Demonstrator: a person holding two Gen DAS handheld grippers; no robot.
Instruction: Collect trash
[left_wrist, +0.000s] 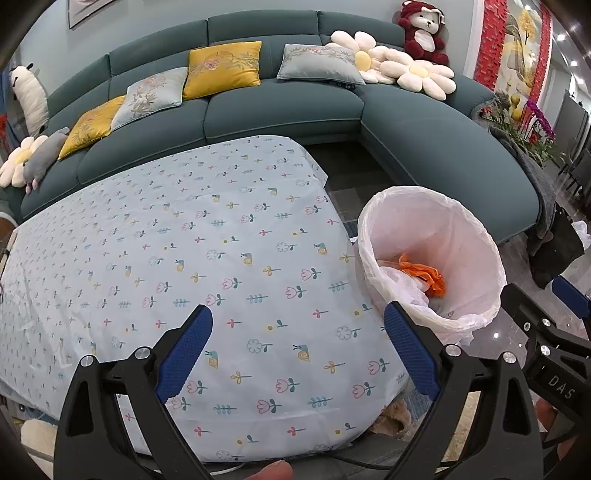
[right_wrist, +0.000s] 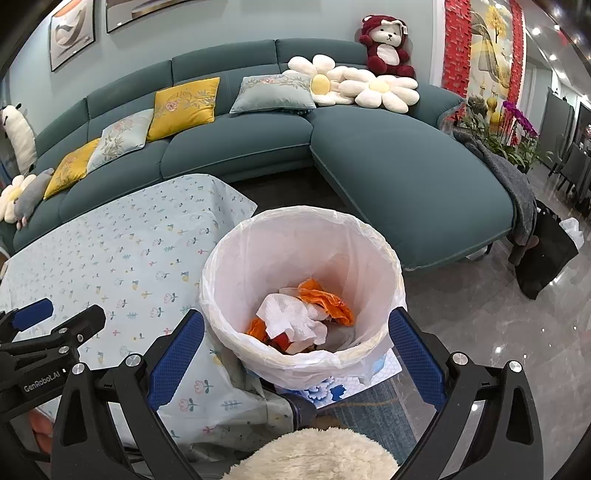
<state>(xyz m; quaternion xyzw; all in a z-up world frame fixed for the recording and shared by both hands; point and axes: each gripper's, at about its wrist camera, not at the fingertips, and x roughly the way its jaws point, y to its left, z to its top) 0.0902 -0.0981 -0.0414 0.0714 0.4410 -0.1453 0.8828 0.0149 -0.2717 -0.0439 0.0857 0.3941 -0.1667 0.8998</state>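
A white bin lined with a thin plastic bag (right_wrist: 236, 258) stands on the floor beside the table; it shows at the right of the left wrist view (left_wrist: 476, 236). Inside lie crumpled white tissue (right_wrist: 291, 319) and orange wrappers (right_wrist: 327, 297), also seen in the left wrist view (left_wrist: 424, 275). My right gripper (right_wrist: 295, 343) is open and empty, hovering over the bin's near rim. My left gripper (left_wrist: 297, 341) is open and empty above the table covered with a light blue flower-print cloth (left_wrist: 184, 240). The cloth carries no loose item in view.
A teal corner sofa (left_wrist: 280, 110) with yellow and grey cushions, flower pillows and a red plush bear (left_wrist: 423, 31) runs behind the table. A fluffy cream stool (right_wrist: 314, 454) is under my right gripper. A black bag (right_wrist: 546, 254) stands on the glossy floor at right.
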